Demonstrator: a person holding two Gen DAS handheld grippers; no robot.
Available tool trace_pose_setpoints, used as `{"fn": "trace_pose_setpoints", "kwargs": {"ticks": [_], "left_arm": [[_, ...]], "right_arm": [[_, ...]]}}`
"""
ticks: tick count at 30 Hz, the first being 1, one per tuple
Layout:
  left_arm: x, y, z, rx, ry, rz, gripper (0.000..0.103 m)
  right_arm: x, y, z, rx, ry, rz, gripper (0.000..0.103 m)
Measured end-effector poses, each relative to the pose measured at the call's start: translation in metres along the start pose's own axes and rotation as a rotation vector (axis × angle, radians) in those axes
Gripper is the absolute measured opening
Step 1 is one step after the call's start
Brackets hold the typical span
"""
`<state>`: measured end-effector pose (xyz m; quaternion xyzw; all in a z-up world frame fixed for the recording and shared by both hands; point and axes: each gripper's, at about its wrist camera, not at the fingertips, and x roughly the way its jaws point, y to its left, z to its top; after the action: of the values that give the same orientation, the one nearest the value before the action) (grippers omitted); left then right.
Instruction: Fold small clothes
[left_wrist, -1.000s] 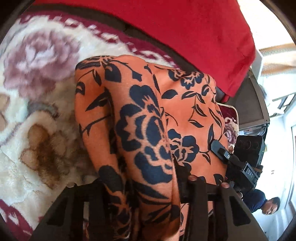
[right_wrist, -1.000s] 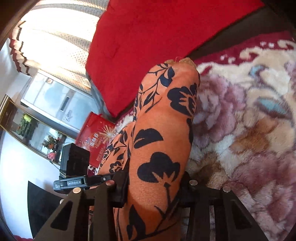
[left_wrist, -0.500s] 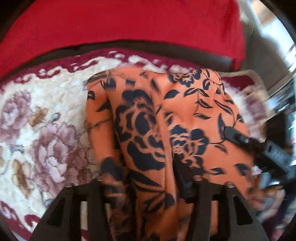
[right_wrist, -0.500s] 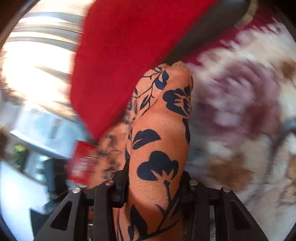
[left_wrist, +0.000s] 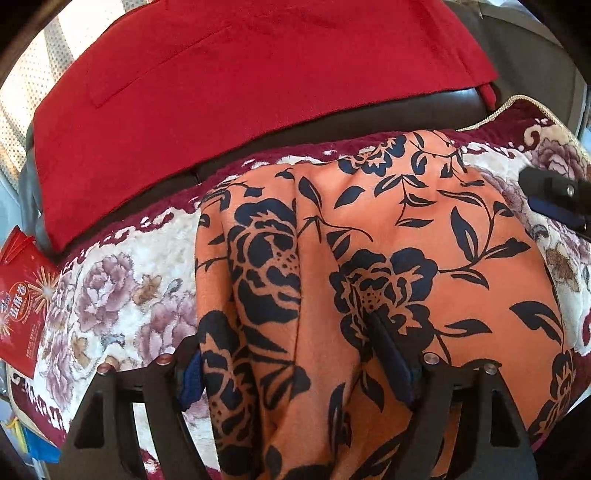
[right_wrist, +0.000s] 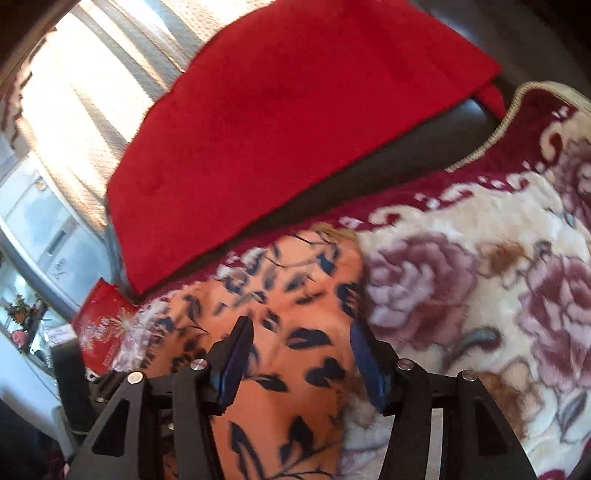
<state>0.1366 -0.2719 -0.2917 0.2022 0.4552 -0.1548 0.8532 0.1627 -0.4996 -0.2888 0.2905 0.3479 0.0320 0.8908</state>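
Note:
An orange garment with dark blue flowers lies spread on the floral blanket. My left gripper is shut on a bunched fold of the garment near its near edge. In the right wrist view the garment lies flat under my right gripper, whose blue-padded fingers stand apart above the cloth with nothing between them. The right gripper's tip shows at the right edge of the left wrist view.
A red cloth covers the sofa back behind the blanket; it also shows in the right wrist view. A red gift bag stands at the left. The blanket's cream and maroon edge runs at the right.
Both grippers lowered the garment onto the blanket and it spread out flat. My right gripper opened and let go of the cloth. The left still holds its fold.

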Motion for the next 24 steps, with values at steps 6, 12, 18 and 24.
{"fn": "trace_pose_setpoints", "kwargs": {"ticks": [6, 12, 18, 24], "left_arm": [[0.000, 0.010, -0.001, -0.017, -0.006, -0.011, 0.081], [0.010, 0.016, -0.003, -0.028, -0.007, -0.026, 0.081], [0.010, 0.018, -0.004, -0.030, -0.003, -0.025, 0.081], [-0.003, 0.025, -0.013, -0.031, 0.015, -0.019, 0.081]], "right_arm": [[0.037, 0.030, 0.000, -0.025, 0.061, 0.000, 0.052], [0.068, 0.017, -0.004, 0.036, 0.135, -0.033, 0.051], [0.053, 0.020, -0.009, 0.010, 0.099, -0.025, 0.051], [0.001, 0.027, -0.027, 0.008, 0.068, 0.039, 0.051]]}}
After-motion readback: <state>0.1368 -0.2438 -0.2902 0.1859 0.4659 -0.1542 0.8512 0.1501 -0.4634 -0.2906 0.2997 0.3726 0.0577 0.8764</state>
